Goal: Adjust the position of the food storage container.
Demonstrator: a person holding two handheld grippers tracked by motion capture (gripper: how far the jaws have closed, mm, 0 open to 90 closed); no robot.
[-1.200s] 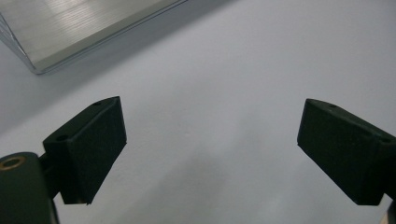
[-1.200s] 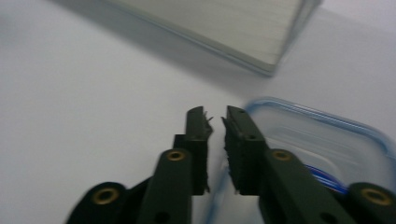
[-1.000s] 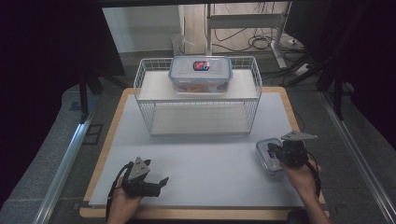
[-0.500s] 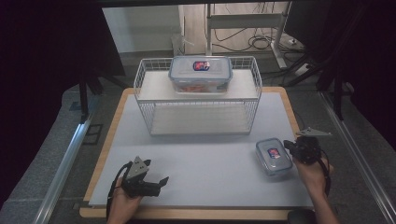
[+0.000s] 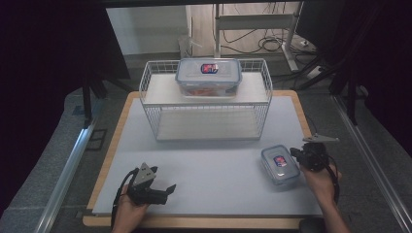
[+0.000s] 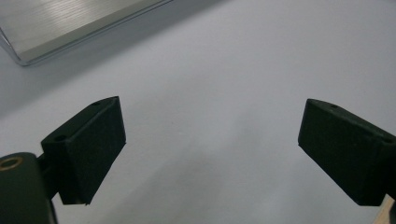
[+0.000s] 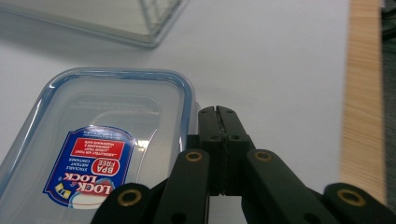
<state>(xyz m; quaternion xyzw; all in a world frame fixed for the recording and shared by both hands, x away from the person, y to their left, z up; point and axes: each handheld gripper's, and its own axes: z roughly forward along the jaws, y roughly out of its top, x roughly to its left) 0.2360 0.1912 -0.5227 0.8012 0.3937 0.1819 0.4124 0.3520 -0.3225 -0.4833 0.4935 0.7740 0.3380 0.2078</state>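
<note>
We judge the step to be nudging the small box (image 5: 280,164) at the near right of the table (image 5: 209,160): the right gripper (image 5: 297,154), jaws pressed together on nothing, sits at its right edge; next calls for a steady sideways push. The right gripper view reads the lid label (image 7: 91,163); the high view places the wire rack (image 5: 206,99) with a bigger box (image 5: 209,77) far behind; the left gripper (image 5: 167,189), jaws spread, rests near left.

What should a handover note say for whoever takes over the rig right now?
Left gripper: jaws open, nothing between them, resting low near the front of the white mat.
Right gripper: jaws shut, nothing held, tips right at the side of the small lidded container; contact cannot be told.
Small container sits on the mat at the front right, lid on.
Large lidded container sits on top of the wire rack; the rack's lower shelf is free.
Left to do, probably: grasp the small container and move it, perhaps to the rack.
</note>
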